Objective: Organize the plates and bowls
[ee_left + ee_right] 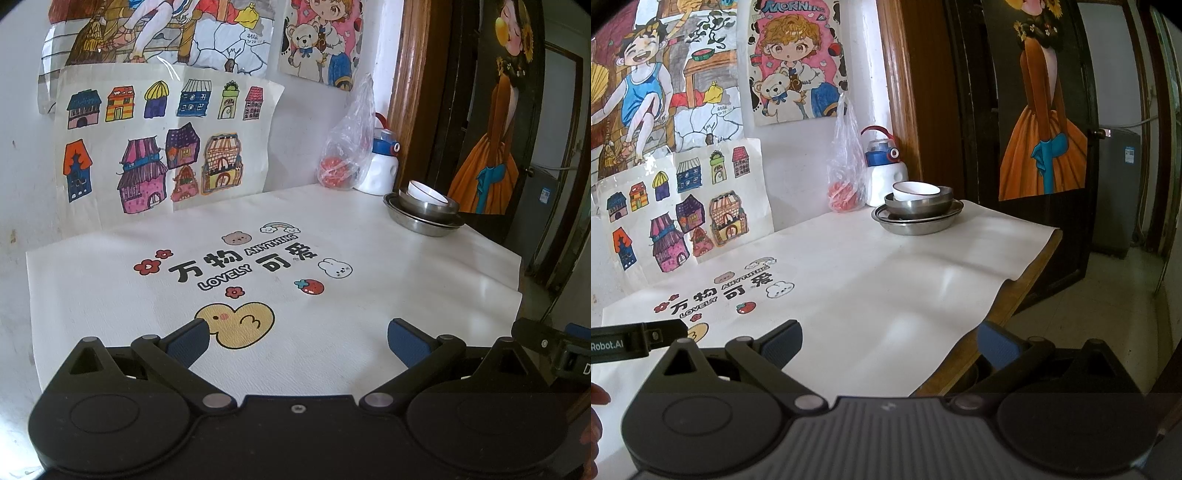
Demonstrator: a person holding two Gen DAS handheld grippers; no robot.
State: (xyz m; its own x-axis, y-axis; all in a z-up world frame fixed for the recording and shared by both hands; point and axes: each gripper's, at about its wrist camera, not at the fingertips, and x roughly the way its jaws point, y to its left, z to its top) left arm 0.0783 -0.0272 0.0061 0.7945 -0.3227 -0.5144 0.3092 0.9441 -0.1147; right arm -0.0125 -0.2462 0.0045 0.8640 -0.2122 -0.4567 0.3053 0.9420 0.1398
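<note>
Dishes (916, 212) beside bottle (886, 177), bag (846, 173)

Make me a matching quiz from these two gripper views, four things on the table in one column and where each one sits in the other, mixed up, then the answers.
Things
1. white bowl
2. steel bowl
3. steel plates
4. plastic bag

Places
A. bottom of the stack, on the white table cover
B. against the wall, left of the white and blue bottle
C. top of the stack
D. middle of the stack, holding the white bowl

Pairs: 1-C, 2-D, 3-A, 4-B
</note>
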